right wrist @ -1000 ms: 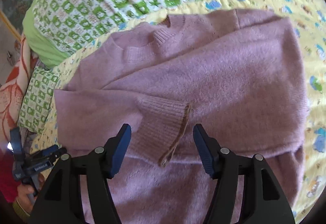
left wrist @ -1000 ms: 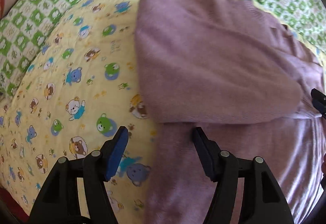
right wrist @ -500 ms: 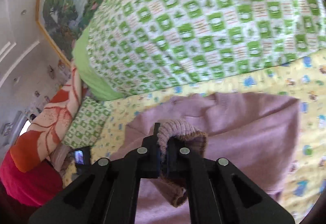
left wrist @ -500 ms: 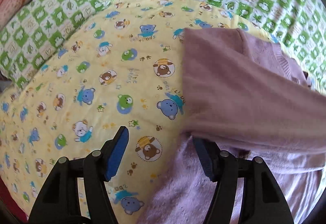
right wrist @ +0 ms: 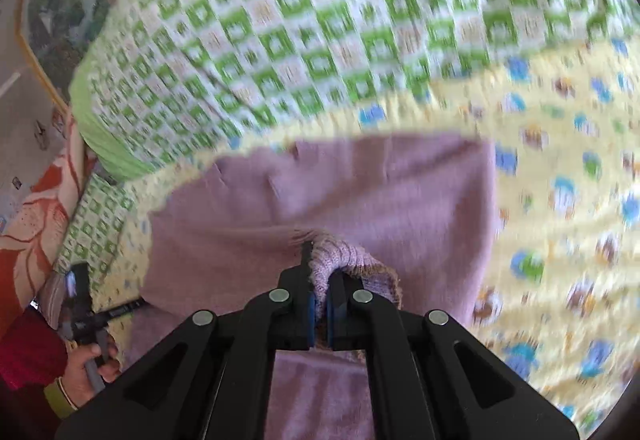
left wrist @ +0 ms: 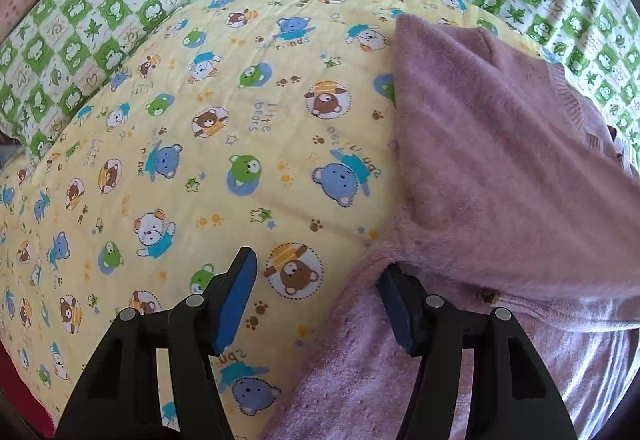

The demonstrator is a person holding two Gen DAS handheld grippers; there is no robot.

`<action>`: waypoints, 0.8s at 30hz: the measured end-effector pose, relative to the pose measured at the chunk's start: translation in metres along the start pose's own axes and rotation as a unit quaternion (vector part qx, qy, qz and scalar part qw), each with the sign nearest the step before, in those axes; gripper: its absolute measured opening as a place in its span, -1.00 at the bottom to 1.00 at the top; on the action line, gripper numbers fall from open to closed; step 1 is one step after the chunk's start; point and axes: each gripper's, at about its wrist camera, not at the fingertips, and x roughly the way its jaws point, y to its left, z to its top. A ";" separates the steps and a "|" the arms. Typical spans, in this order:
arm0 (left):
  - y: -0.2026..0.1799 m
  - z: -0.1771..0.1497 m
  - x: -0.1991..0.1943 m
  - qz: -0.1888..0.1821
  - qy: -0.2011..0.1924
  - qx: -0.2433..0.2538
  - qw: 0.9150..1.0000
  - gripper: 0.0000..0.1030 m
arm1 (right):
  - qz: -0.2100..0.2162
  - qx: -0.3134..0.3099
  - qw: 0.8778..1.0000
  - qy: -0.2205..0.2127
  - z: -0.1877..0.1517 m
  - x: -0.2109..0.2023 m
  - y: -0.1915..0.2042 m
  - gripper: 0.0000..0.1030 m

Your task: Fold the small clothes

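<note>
We see the yellow bear-print quilt (left wrist: 224, 144) filling the left wrist frame, the fuzzy mauve knit sweater (left wrist: 500, 168) at its right. Our left hand-held gripper (left wrist: 316, 304) is spread at the sweater's edge; our right hand-held gripper (right wrist: 319, 304) pinches the ribbed cuff (right wrist: 340, 260).

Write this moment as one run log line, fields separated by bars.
step: fold sleeve | right gripper: shut on sweater cuff | left gripper: open at sweater edge | surface: bear-print sheet
</note>
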 end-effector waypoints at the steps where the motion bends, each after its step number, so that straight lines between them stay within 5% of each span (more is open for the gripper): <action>1: -0.002 -0.001 0.000 0.001 0.001 0.001 1.000 0.19 | -0.003 -0.015 1.000 -0.013 0.006 -0.006 0.002 -0.92; 8: -0.010 -0.007 0.007 0.006 0.008 0.007 1.000 0.19 | -0.083 -0.056 0.993 0.059 -0.018 0.032 -0.024 -0.90; 12: -0.009 -0.006 0.008 0.004 0.011 0.005 1.000 0.23 | -0.109 -0.019 0.990 0.083 -0.031 0.038 -0.046 -0.65; 16: -0.004 -0.007 0.008 -0.001 0.015 -0.007 1.000 0.23 | -0.156 0.015 0.986 0.050 -0.032 0.013 -0.051 -0.35; 21: -0.004 -0.010 0.008 0.005 0.016 -0.006 1.000 0.24 | -0.099 0.004 0.995 0.011 -0.030 -0.005 -0.016 -0.35; 24: -0.003 -0.011 0.007 0.006 0.019 -0.006 1.000 0.28 | -0.038 -0.011 0.998 0.050 -0.033 0.017 0.006 -0.34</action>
